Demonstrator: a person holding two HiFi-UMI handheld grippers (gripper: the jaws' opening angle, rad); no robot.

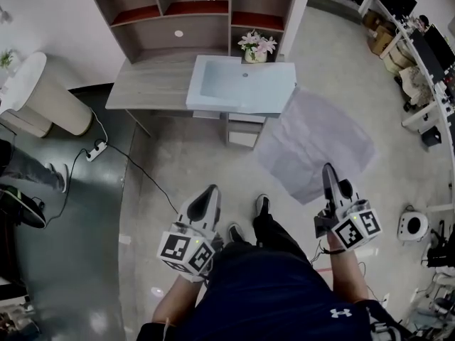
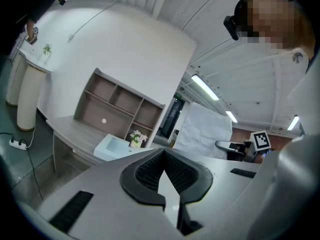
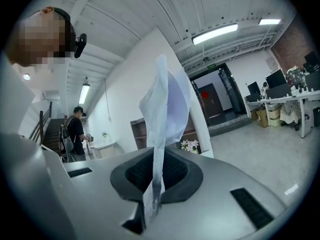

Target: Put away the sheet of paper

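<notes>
The sheet of paper (image 1: 313, 144) is large, white and crinkled, and hangs in the air over the floor in front of my right hand. My right gripper (image 1: 328, 168) is shut on its near edge. In the right gripper view the sheet (image 3: 165, 104) rises upright from between the black pads of that gripper (image 3: 159, 154). My left gripper (image 1: 211, 190) is held lower left of the sheet, apart from it, with its jaws together and nothing in them. The left gripper view, past its own tips (image 2: 162, 154), shows the sheet (image 2: 202, 126) and the right gripper's marker cube (image 2: 260, 140).
Ahead stands a grey desk (image 1: 153, 84) with an open shelf unit on top. A pale blue-white tray (image 1: 242, 84) and a pot of flowers (image 1: 256, 46) sit on it. A power strip (image 1: 96, 150) lies on the floor at left. A person (image 3: 75, 131) stands further back.
</notes>
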